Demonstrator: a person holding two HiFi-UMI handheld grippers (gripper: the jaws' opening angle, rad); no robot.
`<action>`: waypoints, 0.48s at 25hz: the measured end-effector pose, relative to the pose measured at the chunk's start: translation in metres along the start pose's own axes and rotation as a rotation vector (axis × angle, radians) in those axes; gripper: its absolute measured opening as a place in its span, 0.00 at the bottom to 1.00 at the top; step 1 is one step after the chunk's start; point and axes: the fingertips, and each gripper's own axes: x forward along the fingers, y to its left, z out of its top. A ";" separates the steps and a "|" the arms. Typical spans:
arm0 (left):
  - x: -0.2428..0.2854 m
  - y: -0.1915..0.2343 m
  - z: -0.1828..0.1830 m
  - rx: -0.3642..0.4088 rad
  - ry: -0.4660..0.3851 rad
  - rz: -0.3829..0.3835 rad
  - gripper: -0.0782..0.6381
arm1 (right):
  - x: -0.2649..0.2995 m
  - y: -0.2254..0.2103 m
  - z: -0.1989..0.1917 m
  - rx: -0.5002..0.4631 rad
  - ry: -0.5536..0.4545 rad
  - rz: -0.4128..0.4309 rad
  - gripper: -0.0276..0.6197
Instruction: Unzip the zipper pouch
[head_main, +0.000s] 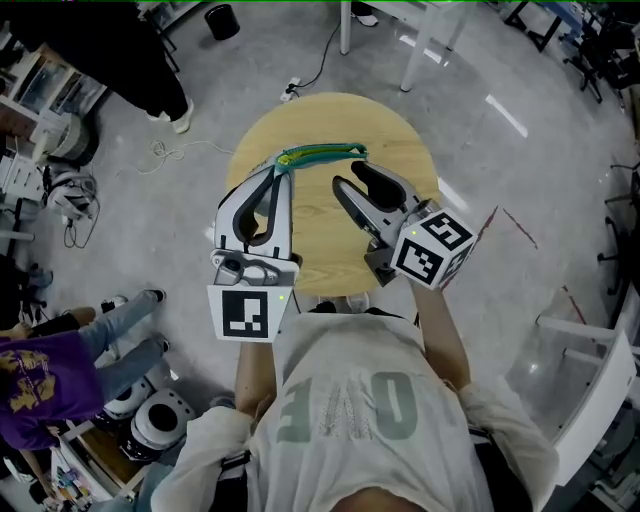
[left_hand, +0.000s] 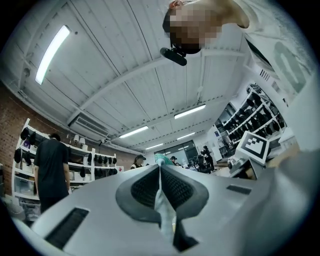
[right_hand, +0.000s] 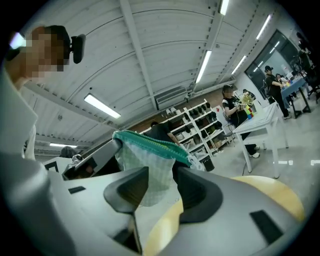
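Observation:
A pale checked zipper pouch (head_main: 322, 154) with a green zipper lies along the far side of the round wooden table (head_main: 400, 140). My left gripper (head_main: 281, 168) is shut on the pouch's left end; in the left gripper view a thin strip of its fabric (left_hand: 162, 202) is pinched between the pads. My right gripper (head_main: 350, 177) stands open just short of the pouch's right end. In the right gripper view the pouch (right_hand: 150, 165) hangs in front of the spread jaws, with the zipper (right_hand: 150, 142) on top and its pull (right_hand: 198, 162) at the right end. The pads press on nothing.
A person in black (head_main: 130, 60) stands at the far left and another in purple (head_main: 40, 385) sits at the near left. White table legs (head_main: 345, 30) and a floor cable (head_main: 320, 65) lie beyond the table. A white chair (head_main: 590, 390) stands at the right.

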 end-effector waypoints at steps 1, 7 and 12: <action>-0.001 -0.002 0.000 -0.010 -0.006 -0.016 0.15 | 0.001 0.000 0.003 -0.003 -0.008 0.005 0.32; -0.002 -0.006 0.012 -0.058 -0.063 -0.072 0.15 | 0.014 -0.004 -0.002 -0.015 0.041 0.018 0.32; -0.001 -0.011 0.010 -0.052 -0.044 -0.091 0.15 | 0.007 0.007 0.017 -0.054 -0.084 0.045 0.32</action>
